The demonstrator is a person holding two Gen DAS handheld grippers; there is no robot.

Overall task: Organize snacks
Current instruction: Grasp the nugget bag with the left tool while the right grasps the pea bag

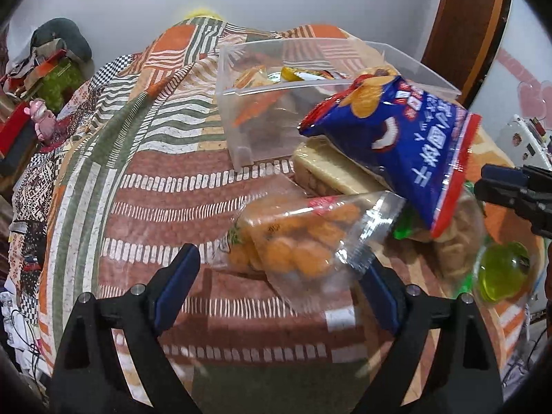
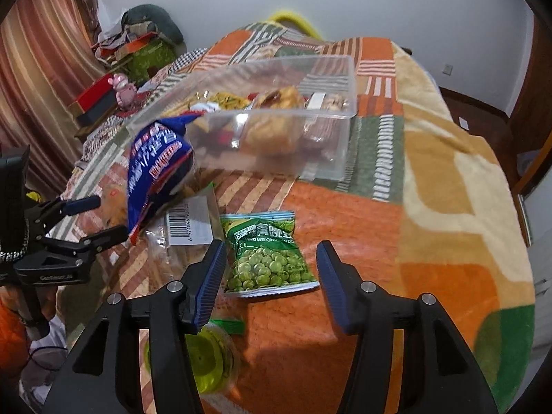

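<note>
Left gripper (image 1: 276, 276) seen spread wide over clear pack of orange snacks (image 1: 293, 241), nothing gripped. Right gripper (image 2: 270, 272) likewise parted around green pea packet (image 2: 269, 255) (not yet clamped). Clear bin (image 2: 276, 131) on patchwork blanket (image 2: 379, 224) already part filled. Blue chip bag (image 1: 396, 138), green jelly cup (image 1: 500, 269) judged still unsorted.

A: The bin (image 2: 331, 145) looks like clear, smooth plastic; the blue chip bag (image 1: 407, 145) is glossy foil.

B: The bed's blanket (image 2: 431, 186) is soft, matt cloth. The pea packet (image 2: 269, 255) is shiny film, and the tongs' blue pads (image 2: 210, 276) are ribbed.
</note>
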